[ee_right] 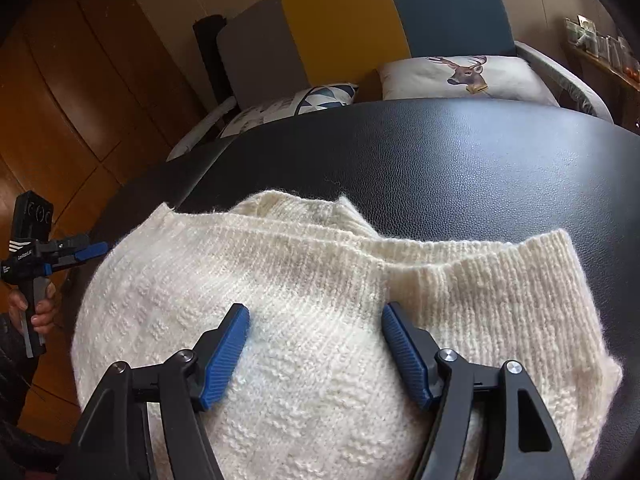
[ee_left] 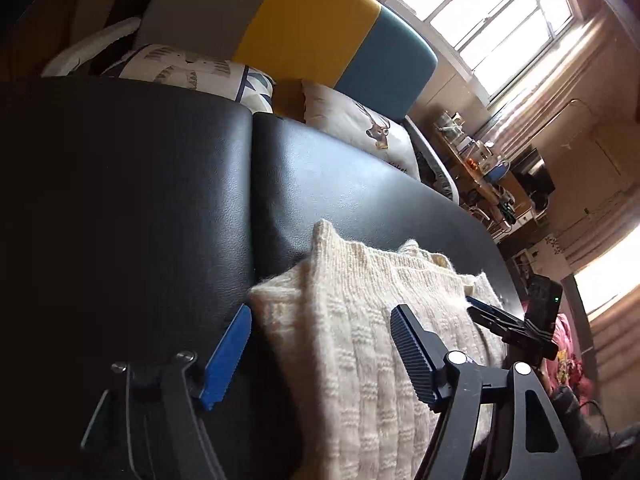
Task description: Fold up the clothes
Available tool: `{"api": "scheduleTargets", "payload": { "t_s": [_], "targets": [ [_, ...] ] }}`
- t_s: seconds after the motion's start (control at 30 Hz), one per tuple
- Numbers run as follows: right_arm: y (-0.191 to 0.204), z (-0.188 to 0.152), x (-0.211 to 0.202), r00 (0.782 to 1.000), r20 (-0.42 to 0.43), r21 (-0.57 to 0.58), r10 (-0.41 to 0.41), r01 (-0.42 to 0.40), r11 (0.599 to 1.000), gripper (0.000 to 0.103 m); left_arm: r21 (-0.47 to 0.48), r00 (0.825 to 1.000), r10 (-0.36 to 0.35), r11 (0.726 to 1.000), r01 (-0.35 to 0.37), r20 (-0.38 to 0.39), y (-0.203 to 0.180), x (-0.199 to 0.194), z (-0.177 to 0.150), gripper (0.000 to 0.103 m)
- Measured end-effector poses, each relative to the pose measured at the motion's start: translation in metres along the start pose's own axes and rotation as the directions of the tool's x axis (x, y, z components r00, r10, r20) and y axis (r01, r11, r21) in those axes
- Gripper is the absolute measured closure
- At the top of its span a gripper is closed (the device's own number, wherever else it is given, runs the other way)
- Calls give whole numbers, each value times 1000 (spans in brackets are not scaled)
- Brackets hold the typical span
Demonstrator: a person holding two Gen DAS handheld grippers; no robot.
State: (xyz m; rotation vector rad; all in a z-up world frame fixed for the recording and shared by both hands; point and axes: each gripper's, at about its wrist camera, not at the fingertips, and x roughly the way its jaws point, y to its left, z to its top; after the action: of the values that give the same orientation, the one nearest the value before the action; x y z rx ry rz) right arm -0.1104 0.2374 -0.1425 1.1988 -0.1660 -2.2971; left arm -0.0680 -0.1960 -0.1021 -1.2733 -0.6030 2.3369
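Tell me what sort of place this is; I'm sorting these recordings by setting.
Most likely a home living room. A grey, yellow and teal sofa holds a white deer-print cushion, and a cluttered wooden shelf stands near the bright window. A cream knitted sweater lies on the black leather-look surface.

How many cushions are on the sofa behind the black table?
2: a deer-print cushion on the right, a geometric-print cushion on the left, partly hidden by the table's edge.

A lived-in home: a grey, yellow and teal upholstered sofa [ee_right: 360,28] with a white deer-print cushion [ee_right: 460,76], a sunlit barred window [ee_left: 492,20], wooden wall panelling [ee_right: 80,80], and a cluttered shelf [ee_left: 480,164].
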Motion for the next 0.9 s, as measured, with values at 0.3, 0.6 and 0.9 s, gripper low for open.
{"api": "scheduleTargets", "payload": {
  "t_s": [0.3, 0.6, 0.9],
  "targets": [
    [6, -1, 3, 999, -3, -30, -44, 44, 999, 31, -51, 983, -175, 984, 173, -57, 20, 35, -1, 19],
    [4, -2, 4, 999, 1, -20, -37, 37, 999, 30, -27, 990, -139, 990, 138, -25, -4, 38, 3, 75],
    [5, 8, -22, 997, -73, -69, -11, 6, 998, 30, -9, 997, -70, 997, 70, 27, -20, 15, 14, 84]
  ]
}}
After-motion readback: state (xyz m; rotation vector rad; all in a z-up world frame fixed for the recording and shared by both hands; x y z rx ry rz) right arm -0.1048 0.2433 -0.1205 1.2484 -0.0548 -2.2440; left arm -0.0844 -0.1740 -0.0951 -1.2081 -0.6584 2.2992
